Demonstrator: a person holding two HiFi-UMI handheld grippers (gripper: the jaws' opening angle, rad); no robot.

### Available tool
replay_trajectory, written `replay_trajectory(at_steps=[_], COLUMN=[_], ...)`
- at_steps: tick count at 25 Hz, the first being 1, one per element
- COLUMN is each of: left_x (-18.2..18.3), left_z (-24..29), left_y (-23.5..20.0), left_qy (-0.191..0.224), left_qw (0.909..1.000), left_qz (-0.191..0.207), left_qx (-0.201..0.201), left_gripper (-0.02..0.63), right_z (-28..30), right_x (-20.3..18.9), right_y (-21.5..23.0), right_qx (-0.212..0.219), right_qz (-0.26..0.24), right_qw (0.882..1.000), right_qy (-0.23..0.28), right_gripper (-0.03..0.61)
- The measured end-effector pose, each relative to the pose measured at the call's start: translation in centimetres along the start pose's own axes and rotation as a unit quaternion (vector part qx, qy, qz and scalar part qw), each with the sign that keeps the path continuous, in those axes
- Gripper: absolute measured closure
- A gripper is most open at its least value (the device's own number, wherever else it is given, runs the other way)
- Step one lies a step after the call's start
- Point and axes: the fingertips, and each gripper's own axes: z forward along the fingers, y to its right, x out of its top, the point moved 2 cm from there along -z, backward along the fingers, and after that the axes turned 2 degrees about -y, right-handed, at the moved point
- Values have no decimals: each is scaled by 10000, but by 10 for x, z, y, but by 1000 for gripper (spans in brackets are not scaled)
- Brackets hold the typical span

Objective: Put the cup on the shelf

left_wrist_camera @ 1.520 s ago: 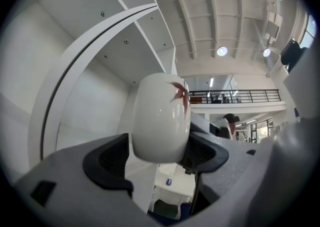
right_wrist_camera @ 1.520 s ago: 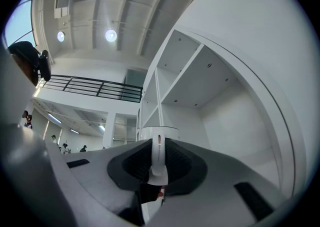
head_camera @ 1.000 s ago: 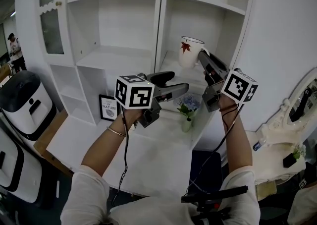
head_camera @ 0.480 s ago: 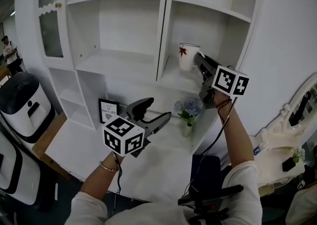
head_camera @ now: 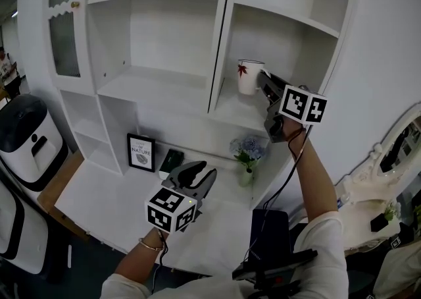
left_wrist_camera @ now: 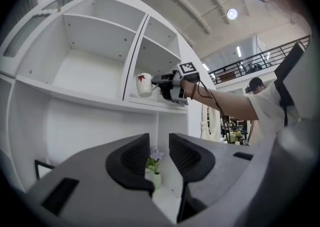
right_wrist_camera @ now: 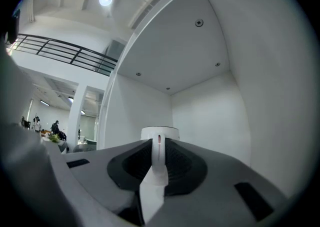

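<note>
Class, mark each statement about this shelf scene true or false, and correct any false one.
1. The right gripper is shut on the handle of the cup. True.
2. The cup shows a blue flower. False: it shows a red leaf.
3. The left gripper holds the vase. False: its jaws, which have just been closing, have nothing between them. The vase stands on the desk.
4. In the head view, the framed picture stands left of the vase. True.
5. The cup is in the left-hand compartment of the shelf. False: it is in the right-hand one.
</note>
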Motion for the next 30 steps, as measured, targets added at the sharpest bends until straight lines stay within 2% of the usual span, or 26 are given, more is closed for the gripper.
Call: replay_trajectory(at_steps=[4, 7, 12, 19, 30], left_x=[-12, -18, -25, -29, -35], left_z=[-1, -3, -8, -14, -17], left_y=[-5, -9, -14, -26, -34], left_qy=[58, 97, 189, 154, 72], left_qw=[9997, 9992, 9978, 9972, 9964], left_qz=[-203, -351, -625, -619, -663], left_qx=[110, 141, 146, 400, 527], left_gripper=[567, 595, 598, 604, 604], right_z=[10, 18, 28, 46, 60], right_x=[-3, -7, -13, -19, -23], right_y=[10, 17, 28, 38, 50], right_qx=[-99, -159, -266, -301, -380], right_qz=[-132, -201, -310, -305, -346], right_qw=[9997, 9993, 9981, 9962, 9940], right_qy=[-160, -268, -466, -761, -964], right_gripper=[505, 505, 505, 505, 505])
